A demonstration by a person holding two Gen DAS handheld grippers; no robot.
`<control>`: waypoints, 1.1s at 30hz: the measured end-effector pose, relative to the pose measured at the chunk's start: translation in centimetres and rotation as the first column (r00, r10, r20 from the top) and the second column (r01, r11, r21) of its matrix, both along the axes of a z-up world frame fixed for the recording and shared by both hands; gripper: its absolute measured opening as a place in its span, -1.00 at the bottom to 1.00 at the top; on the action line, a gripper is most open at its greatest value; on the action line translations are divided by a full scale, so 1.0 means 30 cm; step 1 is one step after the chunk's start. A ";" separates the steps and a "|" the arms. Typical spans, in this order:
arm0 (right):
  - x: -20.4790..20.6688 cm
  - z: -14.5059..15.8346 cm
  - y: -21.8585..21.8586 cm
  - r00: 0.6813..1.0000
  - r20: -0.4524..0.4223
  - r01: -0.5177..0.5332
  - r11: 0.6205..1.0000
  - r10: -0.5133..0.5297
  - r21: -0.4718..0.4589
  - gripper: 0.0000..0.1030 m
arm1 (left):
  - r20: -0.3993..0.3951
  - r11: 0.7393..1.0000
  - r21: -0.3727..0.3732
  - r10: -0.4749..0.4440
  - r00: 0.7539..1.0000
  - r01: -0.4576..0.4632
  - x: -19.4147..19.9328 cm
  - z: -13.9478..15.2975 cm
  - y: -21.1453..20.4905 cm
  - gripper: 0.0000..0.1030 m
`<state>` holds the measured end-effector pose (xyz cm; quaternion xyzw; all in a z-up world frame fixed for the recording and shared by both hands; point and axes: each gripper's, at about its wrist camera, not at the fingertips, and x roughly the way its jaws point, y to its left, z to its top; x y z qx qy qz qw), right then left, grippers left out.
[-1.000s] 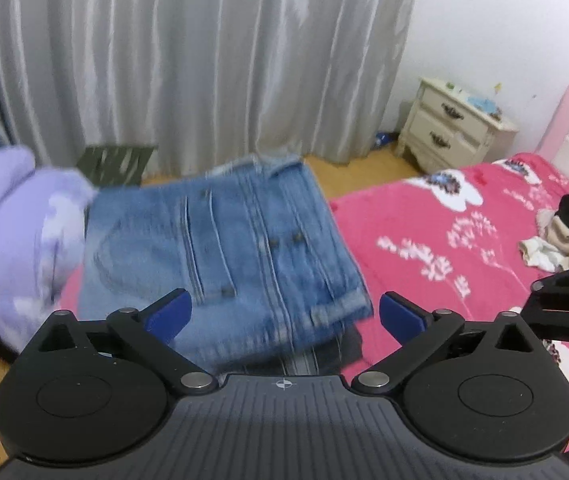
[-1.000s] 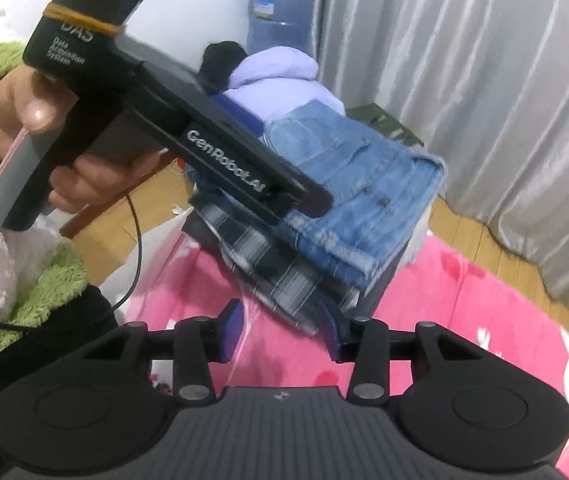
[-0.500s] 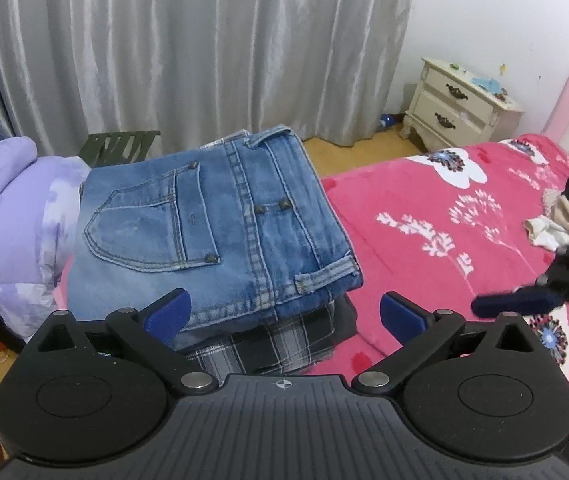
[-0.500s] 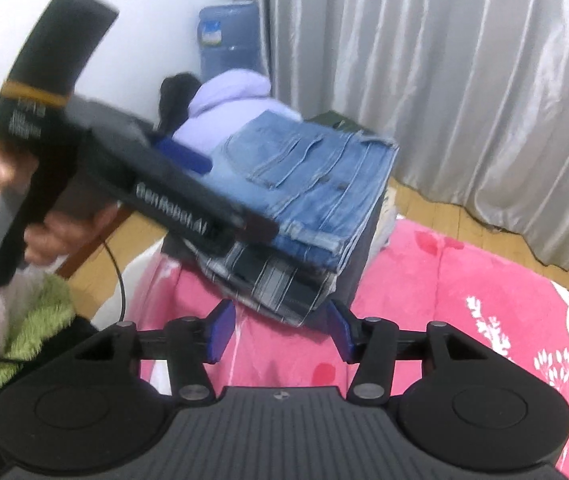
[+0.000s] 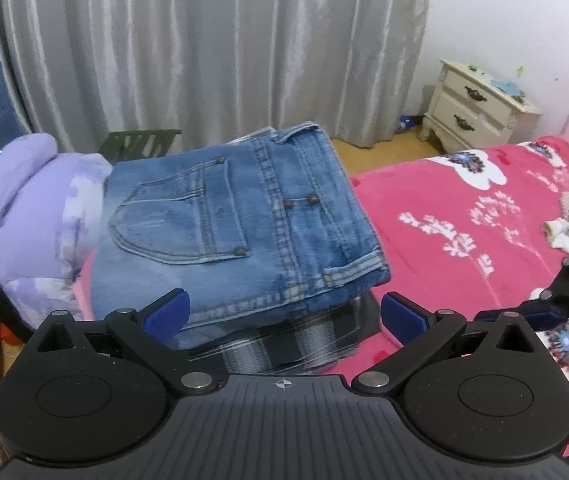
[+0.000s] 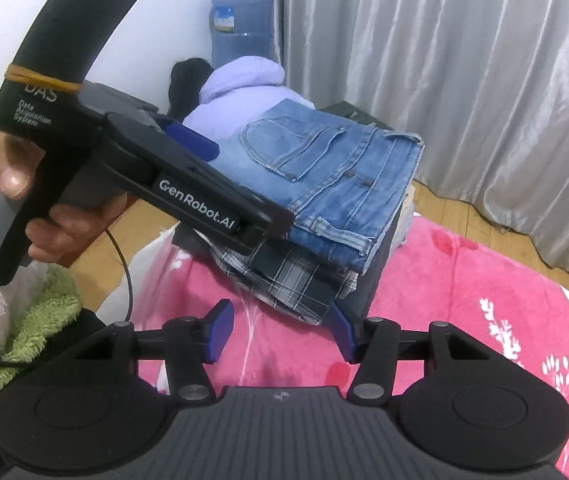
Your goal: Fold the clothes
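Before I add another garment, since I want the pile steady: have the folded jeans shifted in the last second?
No. The folded jeans still lie squarely on the plaid garment, their edge beside the purple jacket as before.

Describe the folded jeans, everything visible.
The folded jeans are mid-blue washed denim with lighter faded patches, folded into a flat rectangle. A back pocket with copper rivets, a belt loop and the waistband face up. They lie level on top of a stack, directly on a folded dark plaid garment, at the corner of the pink floral bed. A lilac padded jacket sits beside them. Neither tool touches them.
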<state>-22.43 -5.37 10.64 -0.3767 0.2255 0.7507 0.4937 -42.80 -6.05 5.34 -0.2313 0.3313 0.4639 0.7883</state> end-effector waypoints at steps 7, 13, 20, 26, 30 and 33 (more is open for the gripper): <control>-0.006 -0.002 0.024 0.998 -0.006 0.068 0.997 -0.068 0.022 0.29 | -0.061 0.999 0.011 0.048 0.997 -0.048 0.004 -0.011 -0.001 0.99; 0.003 -0.006 0.056 0.992 -0.043 0.117 0.993 -0.116 0.017 0.34 | -0.101 0.997 0.019 0.081 0.992 -0.079 0.011 -0.013 0.005 0.99; 0.009 -0.023 0.077 0.986 -0.064 0.153 0.988 -0.154 -0.013 0.40 | -0.124 0.993 -0.049 0.103 0.987 -0.110 0.000 -0.048 0.029 0.99; 0.010 -0.039 0.085 0.983 -0.056 0.170 0.985 -0.172 -0.038 0.42 | -0.133 0.985 -0.071 0.150 0.980 -0.160 -0.016 -0.068 0.036 0.99; 0.011 -0.046 0.088 0.982 -0.048 0.181 0.982 -0.183 -0.050 0.44 | -0.142 0.980 -0.083 0.167 0.976 -0.180 -0.025 -0.076 0.046 0.99; 0.008 -0.051 0.088 0.983 -0.041 0.178 0.982 -0.181 -0.057 0.46 | -0.149 0.978 -0.084 0.175 0.973 -0.189 -0.027 -0.080 0.049 0.99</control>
